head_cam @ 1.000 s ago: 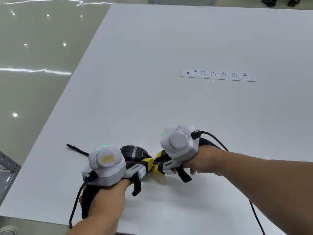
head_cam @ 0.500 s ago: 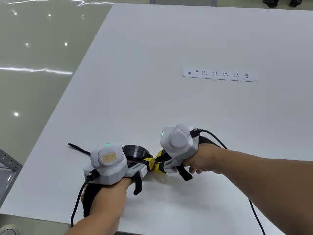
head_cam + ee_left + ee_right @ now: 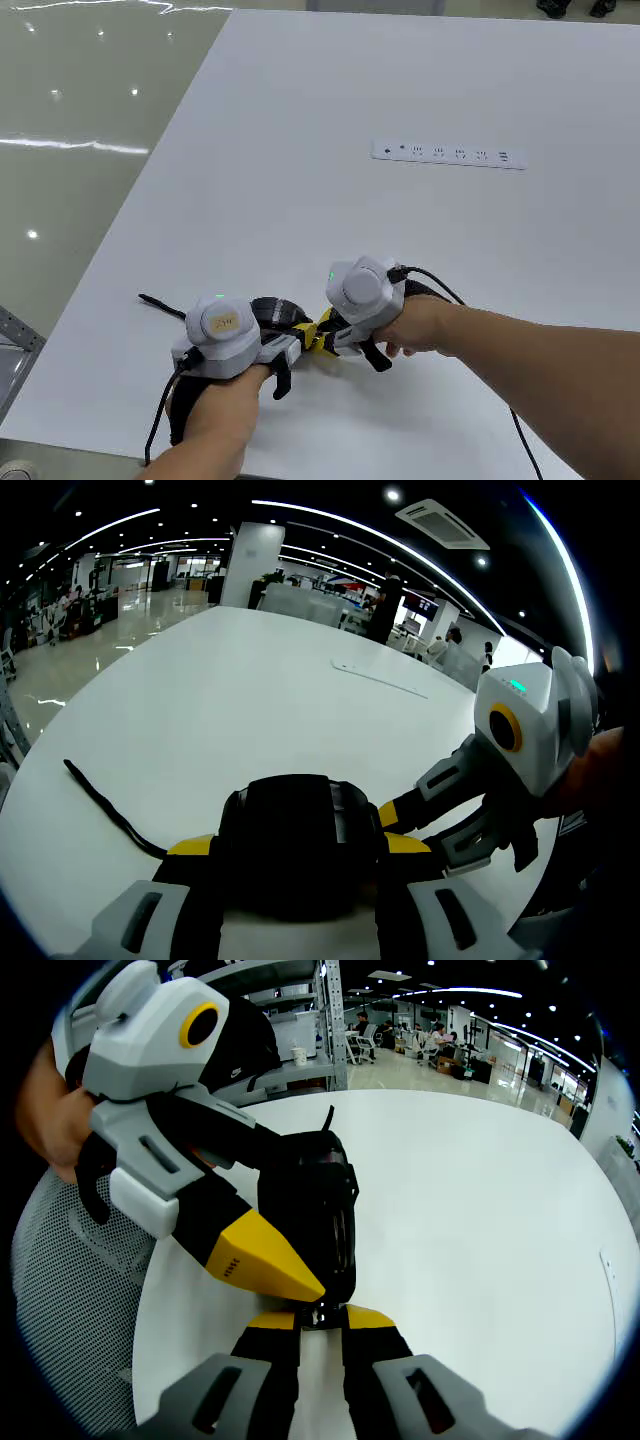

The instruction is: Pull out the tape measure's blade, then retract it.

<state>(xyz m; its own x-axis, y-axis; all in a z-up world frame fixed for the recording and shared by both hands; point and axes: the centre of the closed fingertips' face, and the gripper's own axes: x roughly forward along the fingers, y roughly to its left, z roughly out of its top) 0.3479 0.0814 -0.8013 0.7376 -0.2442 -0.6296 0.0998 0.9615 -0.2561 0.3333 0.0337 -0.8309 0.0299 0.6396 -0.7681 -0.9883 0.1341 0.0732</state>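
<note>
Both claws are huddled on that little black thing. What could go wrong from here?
The right gripper pinches just the small blade tip, so it might slip off when pulled. The left gripper clamps the rounded tape measure, which could twist or pop loose. If the tip slips, the blade may snap back.

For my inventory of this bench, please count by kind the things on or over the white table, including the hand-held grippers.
tape measure: 1
power strip: 1
grippers: 2, the left gripper and the right gripper, both closed on the tape measure
total: 4
</note>
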